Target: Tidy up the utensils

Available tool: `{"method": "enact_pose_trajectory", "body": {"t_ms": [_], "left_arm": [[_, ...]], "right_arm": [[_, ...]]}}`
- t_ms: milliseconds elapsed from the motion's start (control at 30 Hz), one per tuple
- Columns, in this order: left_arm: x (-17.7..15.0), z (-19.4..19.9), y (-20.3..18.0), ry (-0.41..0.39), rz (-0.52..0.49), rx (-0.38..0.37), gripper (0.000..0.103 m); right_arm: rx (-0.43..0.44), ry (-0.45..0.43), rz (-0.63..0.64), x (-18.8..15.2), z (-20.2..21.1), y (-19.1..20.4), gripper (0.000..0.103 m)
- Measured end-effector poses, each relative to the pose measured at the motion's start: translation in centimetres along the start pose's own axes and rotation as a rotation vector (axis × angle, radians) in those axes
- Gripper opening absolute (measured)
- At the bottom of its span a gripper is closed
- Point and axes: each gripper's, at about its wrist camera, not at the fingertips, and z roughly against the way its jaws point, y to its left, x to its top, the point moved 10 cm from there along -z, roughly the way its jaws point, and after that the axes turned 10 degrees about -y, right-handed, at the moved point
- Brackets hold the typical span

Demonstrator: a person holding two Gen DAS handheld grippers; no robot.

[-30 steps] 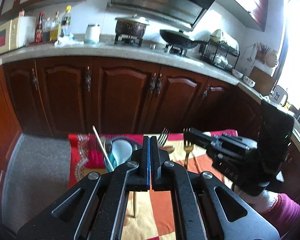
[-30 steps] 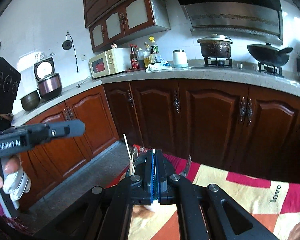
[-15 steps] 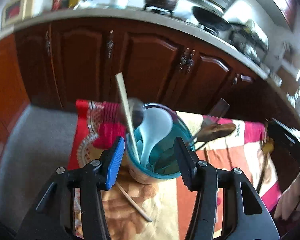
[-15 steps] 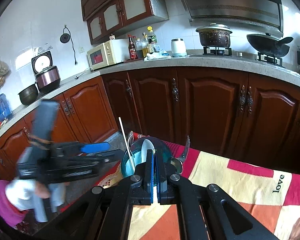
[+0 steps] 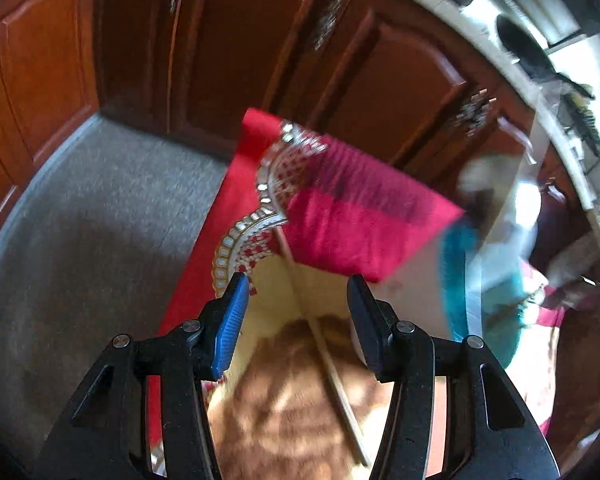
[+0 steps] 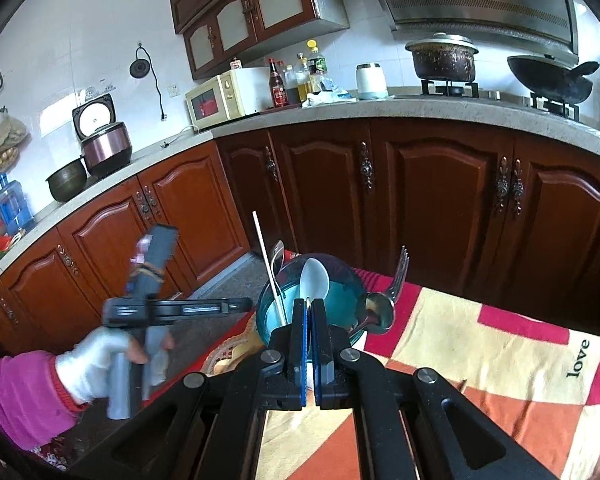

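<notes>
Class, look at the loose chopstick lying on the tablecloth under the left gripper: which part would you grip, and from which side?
Grip the chopstick near mid-length, from above, with the left gripper fingers either side of it. It lies flat on the cloth, thin and straight, running between the open jaws, so only its long sides offer purchase.

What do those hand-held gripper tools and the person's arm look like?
Each gripper is black plastic with silver screws and two fingers lined with ribbed blue pads: left gripper, right gripper. From the right wrist view, the left gripper has a grey handle. The hand wears a white glove below a pink sleeve.
</notes>
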Motion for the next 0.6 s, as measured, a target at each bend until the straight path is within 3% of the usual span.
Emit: {"method": "enact_pose_trajectory", "body": {"t_ms": [100, 267, 433, 467, 600], "left_arm": [[-0.2, -3.0, 1.0, 0.038, 0.027, 0.046, 0.049], [-0.4, -6.8, 1.5, 0.085, 0.027, 0.101, 0.032], [-0.1, -7.9, 0.5, 0.078, -0.046, 0.121, 0.024], [-0.1, -8.1, 0.5, 0.083, -0.053, 0.124, 0.008], [-0.7, -7.7, 0.2, 0.099, -0.059, 0.101, 0.007]], "right_arm": [[-0.002, 0.003, 0.010, 0.0, -0.4, -0.1, 0.001], [0.002, 0.001, 0.018, 0.1, -1.0, -0.2, 0.001], [0.010, 0.004, 0.007, -0.2, -1.5, -0.5, 0.001], [0.009, 0.006, 0.006, -0.3, -1.6, -0.5, 0.001], [0.010, 0.005, -0.002, -0.2, -1.9, -0.4, 0.001]]}}
